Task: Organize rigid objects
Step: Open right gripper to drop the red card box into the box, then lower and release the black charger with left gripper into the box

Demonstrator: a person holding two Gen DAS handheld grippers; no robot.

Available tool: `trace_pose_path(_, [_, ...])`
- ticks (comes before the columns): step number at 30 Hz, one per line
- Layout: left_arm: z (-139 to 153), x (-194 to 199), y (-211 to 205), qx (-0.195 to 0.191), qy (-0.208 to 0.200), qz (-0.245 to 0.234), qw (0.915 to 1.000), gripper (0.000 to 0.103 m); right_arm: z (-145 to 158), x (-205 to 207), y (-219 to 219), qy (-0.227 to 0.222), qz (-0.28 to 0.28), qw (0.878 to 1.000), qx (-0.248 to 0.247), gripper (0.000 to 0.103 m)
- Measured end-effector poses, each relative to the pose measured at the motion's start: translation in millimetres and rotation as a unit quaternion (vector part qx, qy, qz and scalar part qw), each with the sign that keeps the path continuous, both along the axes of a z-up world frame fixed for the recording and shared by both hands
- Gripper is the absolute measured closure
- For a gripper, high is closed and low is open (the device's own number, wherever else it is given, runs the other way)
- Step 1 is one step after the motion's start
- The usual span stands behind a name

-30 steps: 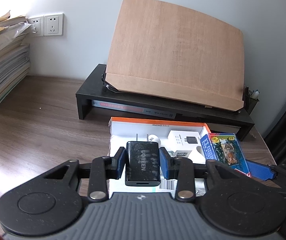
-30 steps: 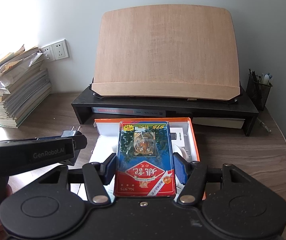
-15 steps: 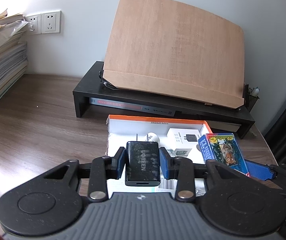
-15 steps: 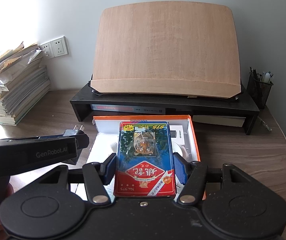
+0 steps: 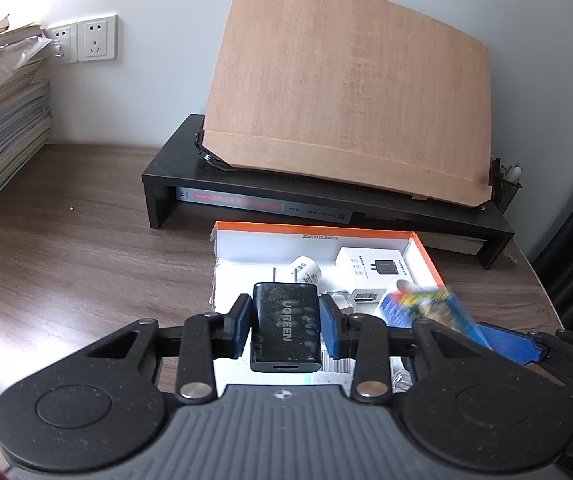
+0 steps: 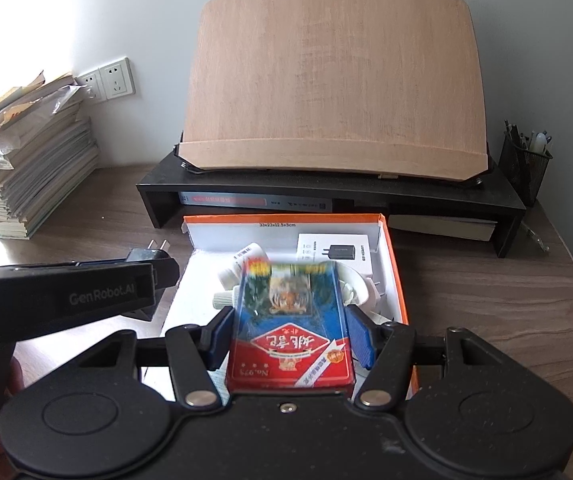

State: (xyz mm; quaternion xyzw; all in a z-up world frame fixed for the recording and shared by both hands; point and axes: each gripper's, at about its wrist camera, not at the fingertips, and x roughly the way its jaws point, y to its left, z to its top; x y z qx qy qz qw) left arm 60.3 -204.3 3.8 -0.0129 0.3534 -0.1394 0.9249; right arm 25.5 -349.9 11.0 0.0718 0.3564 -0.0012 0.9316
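Left gripper [image 5: 285,326] clamped on matte black rectangular charger [image 5: 285,328], right gripper [image 6: 289,338] clamped on glossy blue-red card pack [image 6: 290,340], both above orange-rimmed white cardboard box [image 6: 396,280] w/ small items, mesh pen cup [image 6: 524,164] fully visible in right view only.

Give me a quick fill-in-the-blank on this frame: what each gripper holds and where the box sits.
1. The left gripper is shut on a black ____.
2. The right gripper grips a pack of ____ with a tiger picture.
3. The orange-rimmed box lies in front of the black ____.
Missing words: charger; playing cards; desk shelf
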Motion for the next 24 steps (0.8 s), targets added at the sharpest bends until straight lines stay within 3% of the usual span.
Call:
trace_pose_path(2, [0, 1, -1, 0.0, 0.0, -0.001, 1.0, 0.066, 0, 0, -1, -0.002, -0.003, 1.0, 0.001, 0.037])
trace_pose_path(3, [0, 2, -1, 0.0, 0.001, -0.001, 1.0, 0.066, 1, 0, -2, -0.006, 0.002, 1.0, 0.005, 0.078])
trace_pose_path(4, [-1, 3, -2, 0.001, 0.002, -0.002, 1.0, 0.066, 2, 2, -1, -0.005, 0.0, 1.0, -0.003, 0.091])
trace_pose_path(6, [-2, 4, -3, 0.0, 0.003, -0.002, 1.0, 0.066, 2, 3, 0, -0.006, -0.002, 1.0, -0.023, 0.087])
trace_pose_path(13, [-5, 9, -12, 0.001, 0.007, -0.014, 0.9999, 0.066, 3, -3, -19, -0.019, -0.023, 1.0, -0.007, 0.078])
trace_pose_path(17, [-7, 14, -27, 0.001, 0.011, -0.032, 0.9994, 0.066, 4, -12, -28, -0.026, -0.032, 0.999, -0.011, 0.061])
trace_pose_path(24, [-19, 23, -57, -0.001, 0.032, -0.072, 0.9969, 0.064, 9, -27, -44, -0.037, -0.056, 0.998, -0.01, 0.045])
